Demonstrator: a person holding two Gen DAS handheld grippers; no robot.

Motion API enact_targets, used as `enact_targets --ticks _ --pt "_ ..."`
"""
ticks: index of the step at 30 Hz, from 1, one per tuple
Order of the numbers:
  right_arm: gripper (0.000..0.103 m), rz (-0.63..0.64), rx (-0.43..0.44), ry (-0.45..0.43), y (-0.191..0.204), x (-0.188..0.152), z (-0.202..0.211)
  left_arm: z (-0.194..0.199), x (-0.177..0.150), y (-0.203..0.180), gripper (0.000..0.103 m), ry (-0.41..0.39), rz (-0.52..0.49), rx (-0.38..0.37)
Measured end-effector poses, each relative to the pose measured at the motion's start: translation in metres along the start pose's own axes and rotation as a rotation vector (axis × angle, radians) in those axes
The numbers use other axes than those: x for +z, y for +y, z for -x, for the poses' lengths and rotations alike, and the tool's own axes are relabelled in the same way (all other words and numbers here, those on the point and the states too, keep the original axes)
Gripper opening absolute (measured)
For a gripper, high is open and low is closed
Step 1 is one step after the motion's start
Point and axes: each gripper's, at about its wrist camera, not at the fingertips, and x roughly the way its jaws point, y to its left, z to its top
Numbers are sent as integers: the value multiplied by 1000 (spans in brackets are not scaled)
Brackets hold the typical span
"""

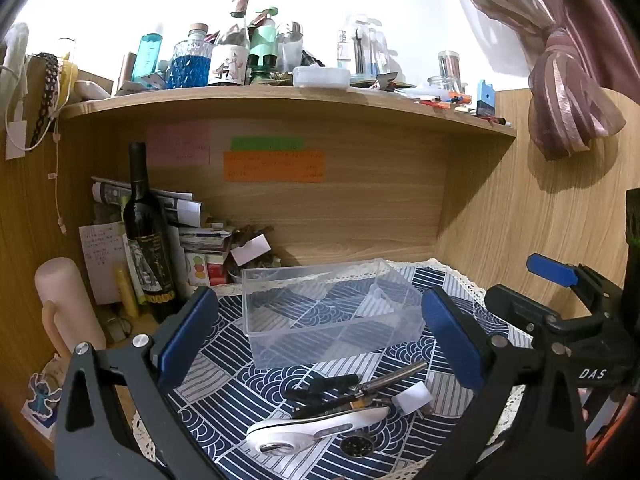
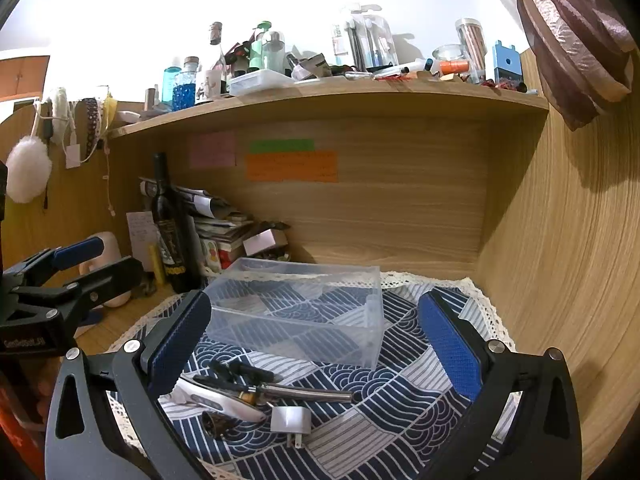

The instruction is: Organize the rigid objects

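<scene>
A clear plastic box (image 1: pixel 332 312) stands empty on the blue patterned cloth (image 1: pixel 224 384); it also shows in the right wrist view (image 2: pixel 296 312). In front of it lies a small pile: a white handheld device (image 1: pixel 316 428), a metal pen-like tool (image 1: pixel 392 378), a black clip (image 1: pixel 320 386), a white plug adapter (image 1: pixel 414 398) and a round dark piece (image 1: pixel 357 446). The right wrist view shows the device (image 2: pixel 216 398), tool (image 2: pixel 304 393) and adapter (image 2: pixel 290 420). My left gripper (image 1: pixel 320 340) is open above the pile. My right gripper (image 2: pixel 316 344) is open, just right of it.
A dark wine bottle (image 1: pixel 146 232), stacked papers (image 1: pixel 192 224) and a pink cylinder (image 1: pixel 66 304) crowd the back left. A shelf (image 1: pixel 280 98) overhead carries bottles and jars. Wood panels close the back and right side (image 2: pixel 560 264). The cloth has a lace edge (image 2: pixel 492 316).
</scene>
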Motion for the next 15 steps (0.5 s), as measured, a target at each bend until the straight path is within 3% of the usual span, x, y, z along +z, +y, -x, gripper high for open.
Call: enact_targets --ticks 15 --pt "103 1 12 -4 1 1 3 -2 -1 -1 103 4 5 -14"
